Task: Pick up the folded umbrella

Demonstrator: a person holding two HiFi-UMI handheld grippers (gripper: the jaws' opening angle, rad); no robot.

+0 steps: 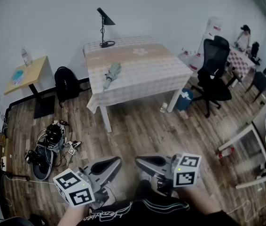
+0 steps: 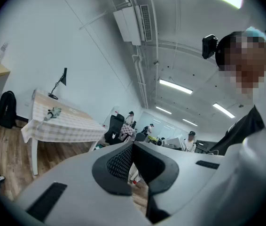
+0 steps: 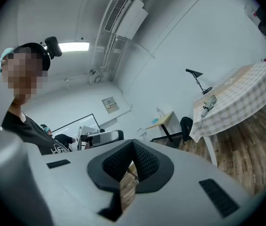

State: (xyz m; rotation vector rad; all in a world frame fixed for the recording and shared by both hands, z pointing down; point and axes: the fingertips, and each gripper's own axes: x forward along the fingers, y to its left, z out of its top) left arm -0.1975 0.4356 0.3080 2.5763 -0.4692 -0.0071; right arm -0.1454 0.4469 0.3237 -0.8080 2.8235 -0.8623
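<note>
- Jaws of the left hand-held gripper point(image 2: 132, 147) are pressing together with nothing between them, and it is pointing level, low and close to the person's body.
- Jaws of the right hand-held gripper point(image 3: 133, 147), just beside the left one, are likewise meeting at the tips and pinching nothing.
- A wooden floor point(image 1: 137, 131) is lying ahead of both, with a tangle of cables point(image 1: 48, 145) off to the left of the left hand-held gripper.
- The desk point(image 1: 147, 65), under a checked cloth, is standing well ahead of both.
- The folded umbrella point(image 1: 112, 73) is lying on the desk's near-left part, close to the near edge. It is well apart from both hand-held grippers and roughly straight ahead of the left one.
- A lamp point(image 1: 105, 27) is standing beyond the umbrella at the far edge.
- The step in hand is probably the approach. It likely calls for closing the distance to the desk, spreading one pair of jaws before arriving, and coming in across the umbrella's bundled body rather than along it, keeping low over the cloth without snagging it.
</note>
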